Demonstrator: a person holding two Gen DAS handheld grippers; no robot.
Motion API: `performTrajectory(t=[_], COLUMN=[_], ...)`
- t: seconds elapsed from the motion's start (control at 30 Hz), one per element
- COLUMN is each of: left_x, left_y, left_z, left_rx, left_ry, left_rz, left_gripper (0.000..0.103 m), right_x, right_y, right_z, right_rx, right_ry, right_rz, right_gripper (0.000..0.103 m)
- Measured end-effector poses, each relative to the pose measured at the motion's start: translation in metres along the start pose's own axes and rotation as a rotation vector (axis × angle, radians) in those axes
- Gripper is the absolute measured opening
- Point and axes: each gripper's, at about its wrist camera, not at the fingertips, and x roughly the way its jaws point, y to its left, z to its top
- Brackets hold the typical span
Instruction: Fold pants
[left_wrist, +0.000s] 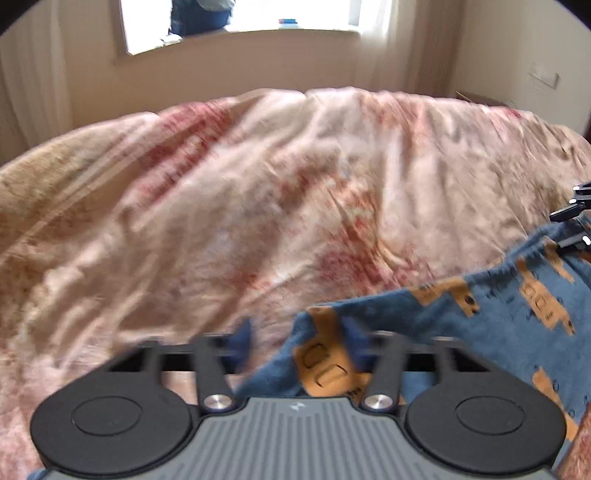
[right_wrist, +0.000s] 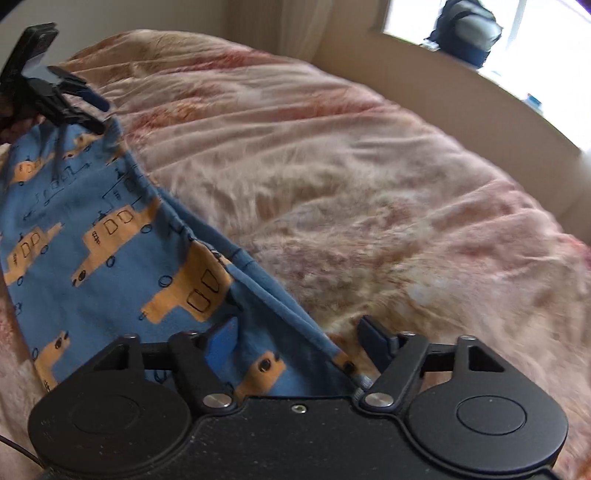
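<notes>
The pants (right_wrist: 92, 229) are blue with orange vehicle prints and lie on a bed with a pink and cream floral quilt (right_wrist: 351, 184). In the left wrist view the pants (left_wrist: 498, 306) lie at the lower right, one edge reaching between the fingers. My left gripper (left_wrist: 299, 343) is open, its fingers spread wide with the cloth edge loose between them. My right gripper (right_wrist: 301, 336) is open too, with the pants' edge between its spread fingers. The left gripper also shows in the right wrist view (right_wrist: 79, 110) over the far end of the pants. The right gripper (left_wrist: 570, 225) shows at the left view's right edge.
A window (left_wrist: 240, 18) with a dark bag on its sill (right_wrist: 465, 29) is behind the bed. Cream walls and curtains (left_wrist: 33, 85) surround the bed. The quilt (left_wrist: 258, 192) spreads wide to the left and far side.
</notes>
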Motion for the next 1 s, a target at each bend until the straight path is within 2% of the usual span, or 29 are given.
performTrajectory(t=[0.07,0.1,0.13,0.27,0.43,0.5,0.53,0.57,0.6,0.63,0.7,0.8,0.83,0.9,0.93,0.97,1.0], left_x=[-0.001,-0.004,-0.008,-0.028,-0.005,-0.004,-0.007,-0.012,-0.017,-0.025,-0.042,-0.07,-0.076,-0.086,-0.089,-0.093,-0.098], left_y=[-0.004,-0.008,-0.01,-0.012,-0.014,-0.011,-0.011,-0.01,-0.009,-0.008,-0.004,-0.004,-0.004,-0.005,-0.004,0.0,0.005], left_z=[-0.002,-0.002,-0.003,-0.005,-0.011,-0.012,-0.011,-0.011,-0.012,-0.013,-0.02,-0.044,-0.052,-0.071,-0.082,-0.091,-0.099], left_rx=[0.016,0.027,0.03,0.003,-0.027,-0.061,-0.069,-0.078,-0.089,-0.105,-0.155,-0.235,-0.236,-0.212,-0.19,-0.176,-0.174], left_ry=[-0.017,-0.028,-0.048,-0.148,-0.122,-0.123,-0.126,-0.132,-0.141,-0.156,-0.201,-0.256,-0.26,-0.255,-0.24,-0.227,-0.221], left_rz=[-0.017,-0.004,0.011,0.035,0.072,0.075,0.083,0.095,0.102,0.109,0.105,0.13,0.148,0.24,0.306,0.354,0.389], left_gripper=[0.01,0.009,0.008,0.008,0.008,0.012,0.019,0.024,0.034,0.041,0.07,0.086,0.087,0.088,0.088,0.088,0.088], right_x=[0.003,0.002,0.0,-0.017,0.005,0.008,0.006,0.003,-0.002,-0.007,-0.016,-0.01,-0.003,0.016,0.027,0.035,0.038], right_y=[0.003,0.007,0.011,0.021,0.022,0.02,0.02,0.02,0.022,0.025,0.042,0.074,0.085,0.104,0.109,0.109,0.105], right_z=[0.002,0.001,0.001,0.0,0.002,0.003,0.004,0.005,0.006,0.008,0.017,0.033,0.037,0.039,0.038,0.035,0.035], right_rx=[-0.001,-0.018,-0.028,-0.028,-0.005,0.02,0.03,0.035,0.035,0.028,0.0,-0.033,-0.058,-0.119,-0.143,-0.138,-0.101], right_ry=[0.006,-0.002,-0.014,-0.077,-0.031,-0.03,-0.035,-0.045,-0.063,-0.084,-0.153,-0.217,-0.218,-0.19,-0.163,-0.152,-0.152], right_rz=[0.032,0.03,0.025,-0.044,-0.091,-0.109,-0.126,-0.155,-0.177,-0.191,-0.191,-0.123,-0.11,-0.108,-0.136,-0.161,-0.186], right_gripper=[0.036,0.019,0.011,0.008,0.009,0.015,0.021,0.036,0.042,0.042,0.048,0.067,0.067,0.068,0.069,0.079,0.093])
